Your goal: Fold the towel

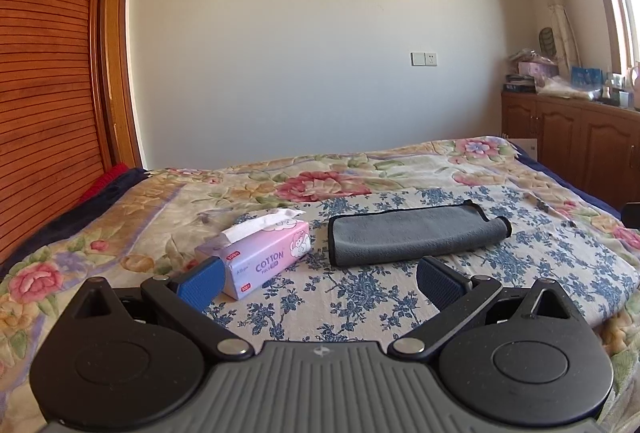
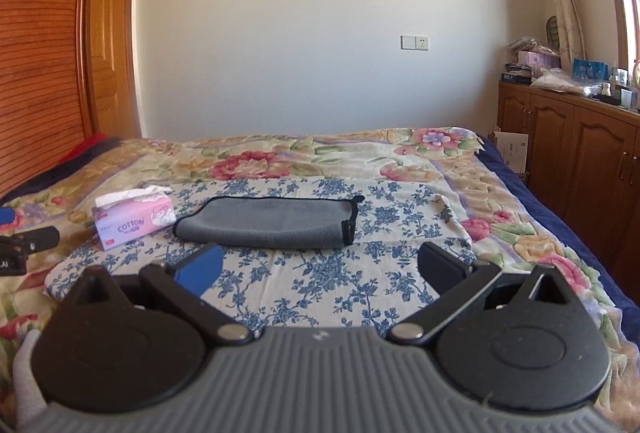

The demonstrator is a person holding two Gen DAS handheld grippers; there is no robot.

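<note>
A grey towel with black edging [image 1: 412, 231] lies folded into a long band on a blue-flowered cloth [image 1: 344, 297] on the bed. It also shows in the right wrist view [image 2: 272, 223]. My left gripper [image 1: 320, 283] is open and empty, hovering short of the towel's near edge. My right gripper [image 2: 320, 269] is open and empty, also short of the towel. The left gripper's tip shows at the left edge of the right wrist view [image 2: 24, 241].
A pink tissue box [image 1: 266, 253] stands left of the towel, also in the right wrist view [image 2: 134, 221]. The bed has a flowered blanket [image 1: 120, 217]. A wooden headboard [image 1: 44, 73] is at left, wooden cabinets [image 2: 580, 161] at right.
</note>
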